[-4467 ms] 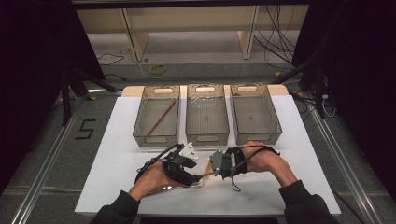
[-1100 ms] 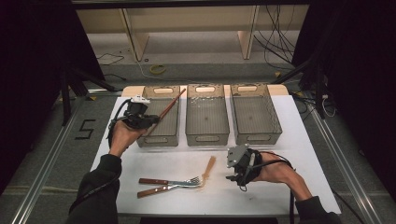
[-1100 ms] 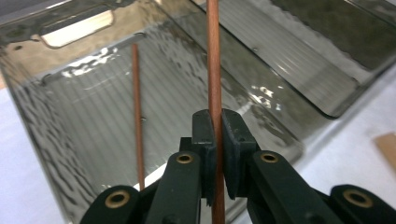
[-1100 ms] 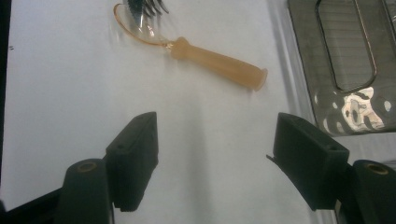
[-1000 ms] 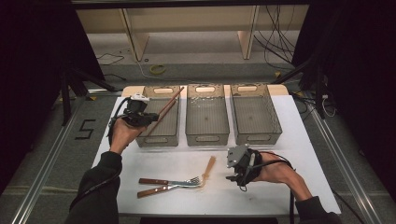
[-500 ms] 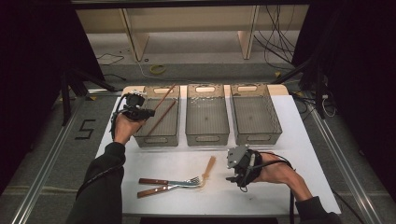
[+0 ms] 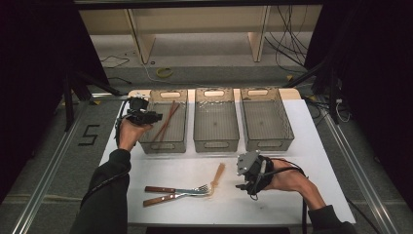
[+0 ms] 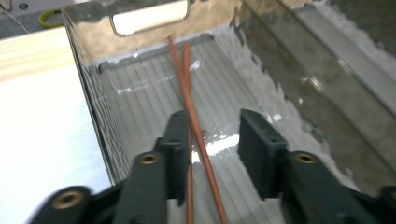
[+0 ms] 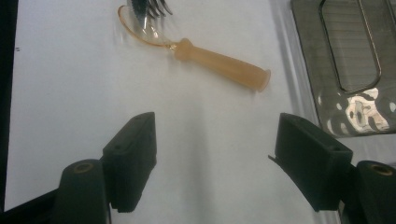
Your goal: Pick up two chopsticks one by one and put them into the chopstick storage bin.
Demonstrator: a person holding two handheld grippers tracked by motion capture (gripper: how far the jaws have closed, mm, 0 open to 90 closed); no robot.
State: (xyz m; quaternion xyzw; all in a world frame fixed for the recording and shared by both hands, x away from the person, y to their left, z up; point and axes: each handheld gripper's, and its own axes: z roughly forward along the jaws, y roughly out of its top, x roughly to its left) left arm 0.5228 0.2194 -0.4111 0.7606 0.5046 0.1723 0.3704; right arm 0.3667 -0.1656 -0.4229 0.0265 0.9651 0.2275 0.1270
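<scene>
Two reddish-brown chopsticks [image 7: 166, 123] lie lengthwise in the leftmost clear bin [image 7: 163, 146]. My left gripper [image 7: 152, 117] hovers at that bin's left rim. Its jaws have just been opening. In the left gripper view the chopsticks [image 8: 186, 88] run along the bin floor close to the left jaw, and the left gripper [image 8: 217, 144] stands open, its pads off them. My right gripper [image 7: 242, 180] rests low over the white table, open. An amber spoon [image 7: 217, 175] lies just left of it. In the right gripper view the spoon [image 9: 224, 69] lies ahead of the right gripper [image 9: 219, 158].
Two wooden-handled forks [image 7: 171, 193] lie near the table's front edge, tines toward the spoon's bowl. The middle bin [image 7: 215, 141] and the right bin [image 7: 267, 139] stand in a row with the left one. The middle bin's handle end [image 9: 348, 51] is at the right gripper view's right.
The chopsticks, held tilted above the left bin a second ago, now lie inside it. My left gripper shifted slightly left and down, and its jaws opened. The right hand stayed still.
</scene>
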